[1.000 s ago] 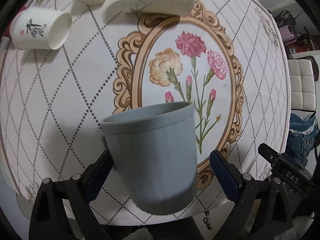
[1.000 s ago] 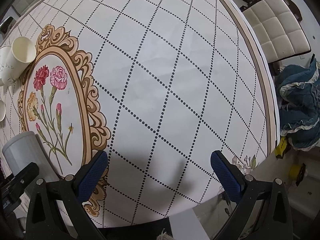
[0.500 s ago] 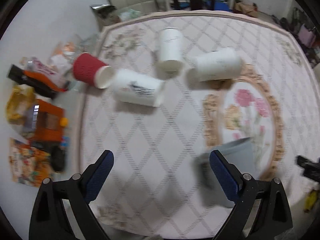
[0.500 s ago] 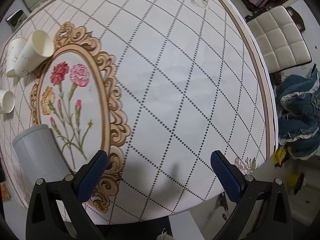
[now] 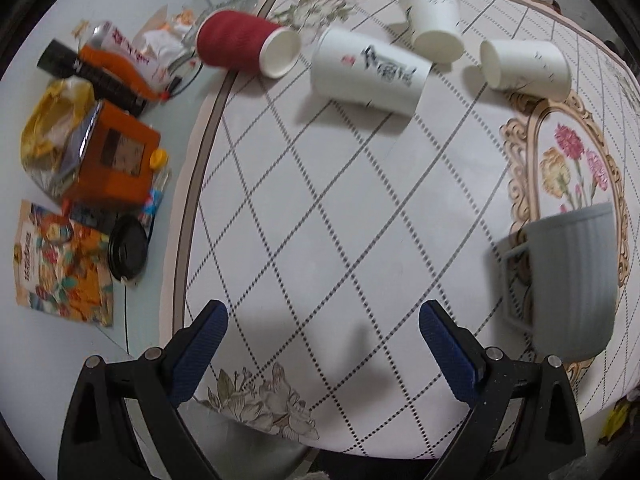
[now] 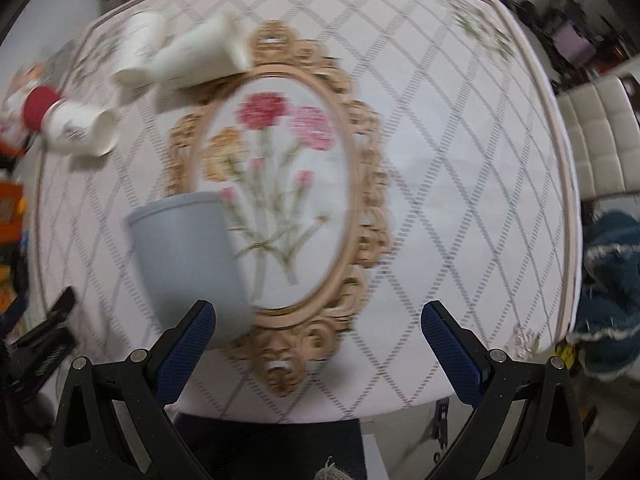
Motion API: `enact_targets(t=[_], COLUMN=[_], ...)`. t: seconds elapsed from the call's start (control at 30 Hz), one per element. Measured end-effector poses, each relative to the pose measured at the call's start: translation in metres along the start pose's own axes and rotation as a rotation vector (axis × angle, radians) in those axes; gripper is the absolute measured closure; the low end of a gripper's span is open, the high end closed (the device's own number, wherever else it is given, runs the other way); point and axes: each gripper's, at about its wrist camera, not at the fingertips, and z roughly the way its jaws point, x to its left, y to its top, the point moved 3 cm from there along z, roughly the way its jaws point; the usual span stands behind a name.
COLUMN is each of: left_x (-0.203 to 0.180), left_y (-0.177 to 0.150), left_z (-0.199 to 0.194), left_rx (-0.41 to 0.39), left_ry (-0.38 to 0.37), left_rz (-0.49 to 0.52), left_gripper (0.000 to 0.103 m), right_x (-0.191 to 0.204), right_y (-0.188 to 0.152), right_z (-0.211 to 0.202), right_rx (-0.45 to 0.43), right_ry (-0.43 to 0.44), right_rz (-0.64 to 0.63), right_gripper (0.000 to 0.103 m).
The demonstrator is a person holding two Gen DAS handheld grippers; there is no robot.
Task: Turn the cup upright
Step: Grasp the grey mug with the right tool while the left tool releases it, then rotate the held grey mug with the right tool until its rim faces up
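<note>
A grey ribbed mug [image 5: 568, 280] with a handle stands upright on the flowered tablecloth, at the right of the left wrist view, and left of centre in the blurred right wrist view [image 6: 188, 268]. My left gripper [image 5: 322, 344] is open and empty, to the left of the mug. My right gripper [image 6: 318, 340] is open and empty, with the mug just beyond its left finger. Several paper cups lie on their sides at the far side: a red one [image 5: 244, 44], a white printed one [image 5: 368, 72] and two plain white ones [image 5: 524, 64].
The round table's edge [image 5: 188, 208] runs down the left. Beyond it lie an orange box [image 5: 112, 156], a black lid [image 5: 128, 248], packets and a booklet. A white chair [image 6: 600, 136] and blue cloth [image 6: 608, 280] are off the table's right side.
My left gripper has let go of the grey mug, which now stands on the table, and has swung away to the left. My right gripper has turned left towards the mug.
</note>
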Motion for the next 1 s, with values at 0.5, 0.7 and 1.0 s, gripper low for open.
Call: enact_targets(t=[0.5,0.7,1.0], left_x=[0.017,0.018,0.013], left_y=[-0.030,-0.037,-0.020], left_z=[0.020,0.024,0.018], left_rx=[0.066,0.087,0.039], left_ry=[-0.041,-0.065,-0.127], left_rz=[-0.053,-0.077,-0.113], left_gripper=[0.005,0.005,0.000], right_x=[0.089,0.096,0.078], right_y=[0.021,0.029,0.025], right_z=[0.032,0.047,0.036], right_rx=[0.075,0.106,0.054], right_ry=[0.076,0.060,0.165], right_rz=[-0.157,-0.158,-0.085], right_gripper=[0.012,0.022,0.022])
